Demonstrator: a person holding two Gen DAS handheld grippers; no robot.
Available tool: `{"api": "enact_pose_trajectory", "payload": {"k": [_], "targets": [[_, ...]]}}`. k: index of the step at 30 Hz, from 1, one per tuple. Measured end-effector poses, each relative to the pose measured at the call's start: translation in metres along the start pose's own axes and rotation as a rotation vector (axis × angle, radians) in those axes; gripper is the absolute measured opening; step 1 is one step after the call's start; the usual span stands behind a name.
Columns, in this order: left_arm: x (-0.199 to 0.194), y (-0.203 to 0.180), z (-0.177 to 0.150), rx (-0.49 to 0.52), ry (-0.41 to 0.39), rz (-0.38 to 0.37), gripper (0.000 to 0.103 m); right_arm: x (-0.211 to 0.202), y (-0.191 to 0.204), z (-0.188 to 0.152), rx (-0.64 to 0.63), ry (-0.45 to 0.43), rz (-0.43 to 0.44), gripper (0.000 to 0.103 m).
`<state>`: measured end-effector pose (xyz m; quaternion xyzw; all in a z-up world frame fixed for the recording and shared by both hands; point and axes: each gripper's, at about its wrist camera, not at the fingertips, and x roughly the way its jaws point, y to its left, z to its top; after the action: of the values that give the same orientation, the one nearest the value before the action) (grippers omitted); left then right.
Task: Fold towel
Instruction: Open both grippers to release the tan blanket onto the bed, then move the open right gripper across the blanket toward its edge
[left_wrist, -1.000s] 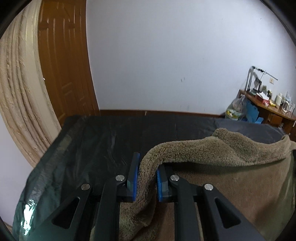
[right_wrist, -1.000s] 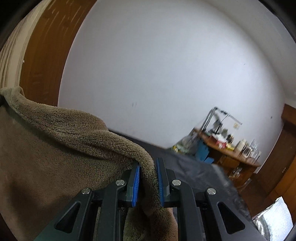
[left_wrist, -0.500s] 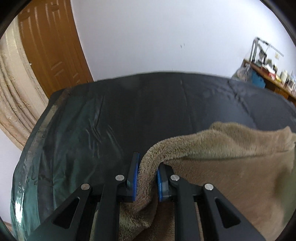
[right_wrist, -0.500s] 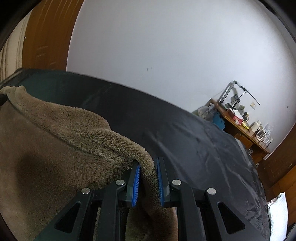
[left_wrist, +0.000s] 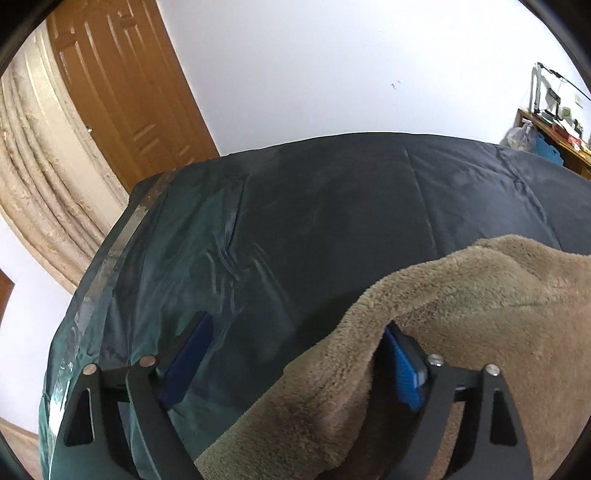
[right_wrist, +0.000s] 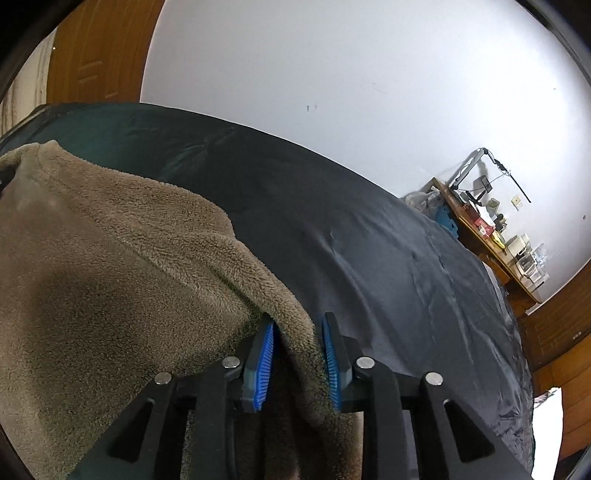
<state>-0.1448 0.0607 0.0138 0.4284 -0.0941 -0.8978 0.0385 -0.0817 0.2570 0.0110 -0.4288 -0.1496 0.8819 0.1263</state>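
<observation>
Change: both grippers have let go within the last half second; their blue pads, clamped on the towel edge before, now stand apart, and the cameras look further down onto the bed.
Left gripper (left_wrist: 291, 363): spread wide, gripping nothing. The towel edge only drapes over its right finger, and its left blue pad (left_wrist: 188, 363) stands bare over the cover.
Right gripper (right_wrist: 297, 363): parted a little. The towel's corner hangs loosely in the gap, seemingly no longer pinched, though the pile may brush the pads.
Towel: the brown fleecy towel (left_wrist: 461, 321) lies on the near part of the bed, its far edge raised in a soft ridge running between the two grippers.
Why so: each gripper sits at one end of that far edge, which fits carrying the edge over as a fold and dropping it there; whether a layer lies beneath is hidden.
Surface: the dark, smooth bed cover (left_wrist: 332, 206) stretches bare to the far wall.
Surroundings: a brown wooden door (left_wrist: 122, 85) at far left, a cluttered wooden desk (right_wrist: 491, 236) at far right.
</observation>
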Motion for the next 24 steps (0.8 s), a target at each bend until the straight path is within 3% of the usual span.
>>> {"api": "enact_pose_trajectory", "payload": {"k": [2,3,7,10,17,24], "targets": [[-0.001,0.004,0.001,-0.014,0.012,-0.016,0.092,-0.007,-0.008,-0.003,0.043,-0.001,0.020,0.065],[-0.001,0.007,0.002,-0.020,0.020,-0.027,0.092,-0.010,-0.012,-0.004,0.064,-0.001,0.030,0.069],[-0.007,0.014,0.000,-0.023,0.018,-0.037,0.093,-0.023,-0.029,-0.010,0.150,-0.002,0.069,0.070],[-0.019,0.013,-0.001,-0.006,-0.006,-0.018,0.093,-0.049,-0.038,-0.012,0.186,-0.049,0.077,0.070],[-0.062,0.013,-0.017,0.064,-0.065,-0.007,0.093,-0.090,-0.020,-0.023,0.178,-0.056,0.267,0.070],[-0.095,0.008,-0.053,0.137,-0.076,-0.071,0.093,-0.125,0.007,-0.039,0.152,-0.043,0.452,0.075]]}}
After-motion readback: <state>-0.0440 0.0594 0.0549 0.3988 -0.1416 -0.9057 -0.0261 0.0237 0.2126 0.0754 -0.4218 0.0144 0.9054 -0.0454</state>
